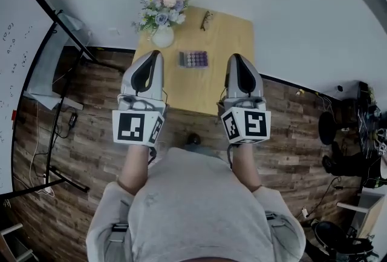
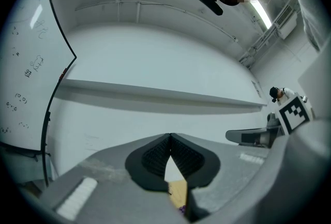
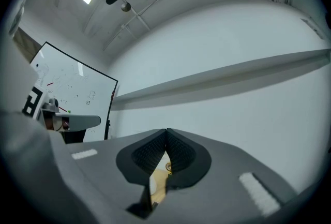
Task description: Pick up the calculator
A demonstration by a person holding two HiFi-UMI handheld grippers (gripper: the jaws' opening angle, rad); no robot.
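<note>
Calculator [image 1: 193, 59] lies ahead on the wooden table [image 1: 230, 79], between left gripper [image 1: 152, 60] and right gripper [image 1: 236, 63]; long axis crosswise. Both closed, empty; neither clearly nearer.

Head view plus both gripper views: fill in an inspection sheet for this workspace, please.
Surface: small wooden table, top mostly bare.
Job's things: calculator lying flat mid-table, untouched.
Clutter: vase of flowers and what looks like glasses at the far edge.
Grippers: left gripper and right gripper both shut, empty, flanking the calculator in the head view.
Cables: loose cables on the floor at left.
Surroundings: wood floor, whiteboard at left, equipment at right.
</note>
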